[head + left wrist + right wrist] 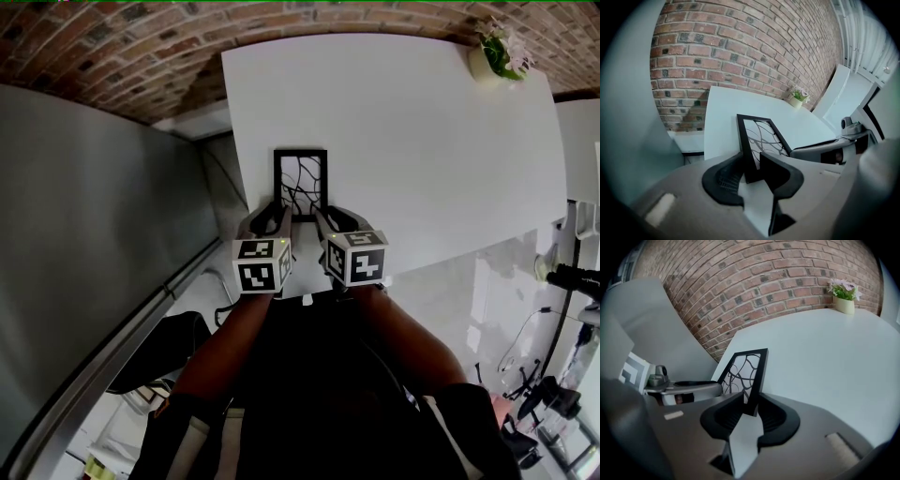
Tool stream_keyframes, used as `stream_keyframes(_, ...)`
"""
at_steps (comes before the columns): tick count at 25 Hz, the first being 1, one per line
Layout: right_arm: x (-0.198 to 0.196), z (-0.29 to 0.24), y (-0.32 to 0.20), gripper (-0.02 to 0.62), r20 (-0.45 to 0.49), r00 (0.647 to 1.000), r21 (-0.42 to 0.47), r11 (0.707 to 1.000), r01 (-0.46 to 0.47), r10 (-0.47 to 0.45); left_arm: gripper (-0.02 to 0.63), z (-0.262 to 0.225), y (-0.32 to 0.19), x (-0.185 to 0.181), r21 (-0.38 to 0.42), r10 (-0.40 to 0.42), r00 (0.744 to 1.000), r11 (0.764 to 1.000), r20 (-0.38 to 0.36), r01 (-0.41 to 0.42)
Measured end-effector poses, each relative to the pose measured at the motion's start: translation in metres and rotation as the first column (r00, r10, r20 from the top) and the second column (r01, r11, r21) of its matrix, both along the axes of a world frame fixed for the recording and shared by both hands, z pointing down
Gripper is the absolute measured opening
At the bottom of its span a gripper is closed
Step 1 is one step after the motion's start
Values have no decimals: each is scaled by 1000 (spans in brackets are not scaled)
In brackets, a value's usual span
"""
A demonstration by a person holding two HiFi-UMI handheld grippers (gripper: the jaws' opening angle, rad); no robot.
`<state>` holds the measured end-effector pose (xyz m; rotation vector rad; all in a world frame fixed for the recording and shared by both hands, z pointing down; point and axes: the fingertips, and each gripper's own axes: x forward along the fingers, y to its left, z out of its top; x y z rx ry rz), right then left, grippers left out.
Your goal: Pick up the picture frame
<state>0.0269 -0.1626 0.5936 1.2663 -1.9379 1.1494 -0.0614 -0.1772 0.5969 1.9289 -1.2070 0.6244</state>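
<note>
the picture frame [300,178] lies near the near edge of the white table [422,141], long axis running straight away from me, short bottom edge toward me. my left gripper [272,214] pinches its left rail and my right gripper [328,217] its right rail, i reckon so it lifts level without twisting

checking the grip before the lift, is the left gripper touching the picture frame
Cannot tell. In the left gripper view the picture frame has its side bar between the jaws of the left gripper, but neither contact nor a gap shows plainly.
</note>
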Motion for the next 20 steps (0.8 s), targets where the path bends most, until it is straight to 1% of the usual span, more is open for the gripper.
stream_keyframes(5, -1, -17, 0, 92, 1, 1000, 32, 999, -17, 16, 97, -17, 0, -2, 53, -4, 1000, 999, -2, 4)
stream_keyframes(10, -3, -42, 1, 80, -1, 999, 93, 995, -46, 46, 97, -44, 0, -5, 125, -1, 1000, 992, -9, 2)
stream_keyframes(16, -22, -71, 7, 75, -8, 998, 156, 986, -64, 66, 93, -76, 9, -26, 197, -6, 1000, 980, -21, 11)
stream_keyframes(20, -36, -90, 14, 75, -24, 998, 196, 980, -47, 53, 91, -92, 16, -40, 229, -28, 999, 973, -45, 38)
